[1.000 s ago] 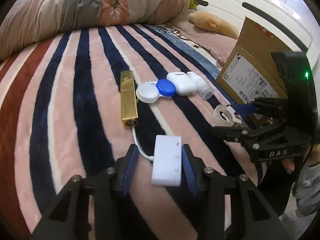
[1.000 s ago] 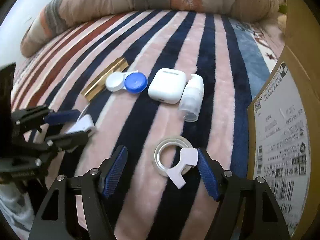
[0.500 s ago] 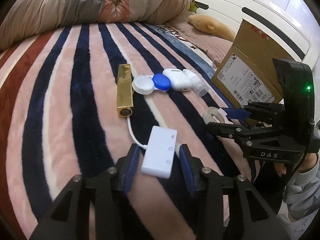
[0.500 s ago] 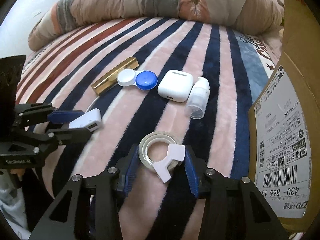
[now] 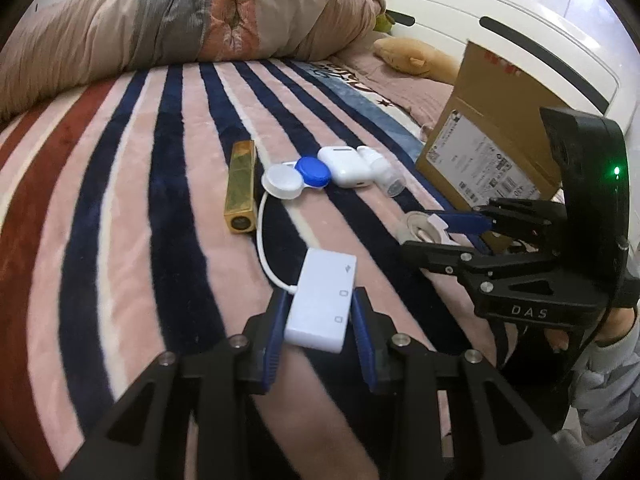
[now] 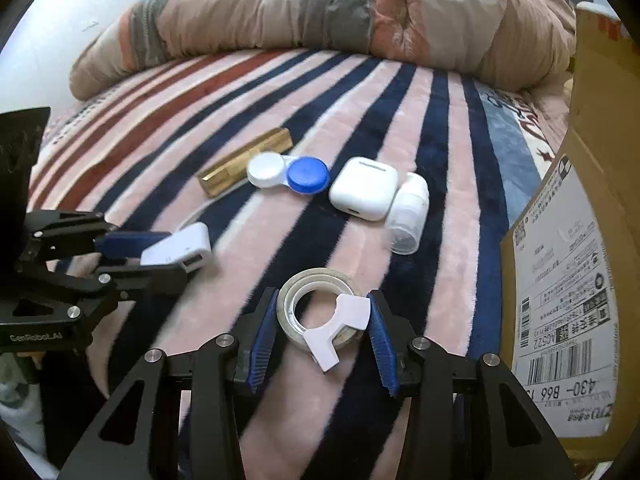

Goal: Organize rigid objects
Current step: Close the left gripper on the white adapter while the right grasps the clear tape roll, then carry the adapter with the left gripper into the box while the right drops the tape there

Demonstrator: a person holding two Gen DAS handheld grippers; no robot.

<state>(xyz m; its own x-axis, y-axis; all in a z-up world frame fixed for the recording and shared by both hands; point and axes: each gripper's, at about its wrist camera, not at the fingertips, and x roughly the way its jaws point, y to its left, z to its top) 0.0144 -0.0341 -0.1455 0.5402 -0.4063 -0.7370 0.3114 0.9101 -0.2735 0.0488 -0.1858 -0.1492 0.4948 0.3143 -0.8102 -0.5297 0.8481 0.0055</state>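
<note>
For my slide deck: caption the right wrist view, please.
Right gripper shut on a tape roll on a striped blanket, cardboard box alongside.

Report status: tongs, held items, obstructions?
Left tongs clamped on white adapter. Right tongs gripping tape roll. Cardboard box beside, path unobstructed.

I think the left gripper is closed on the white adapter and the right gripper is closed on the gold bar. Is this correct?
Not quite. The left gripper is closed on the white adapter, but the right gripper is closed on the tape roll, not the gold bar, which lies untouched on the blanket. The right wrist view shows it.
</note>
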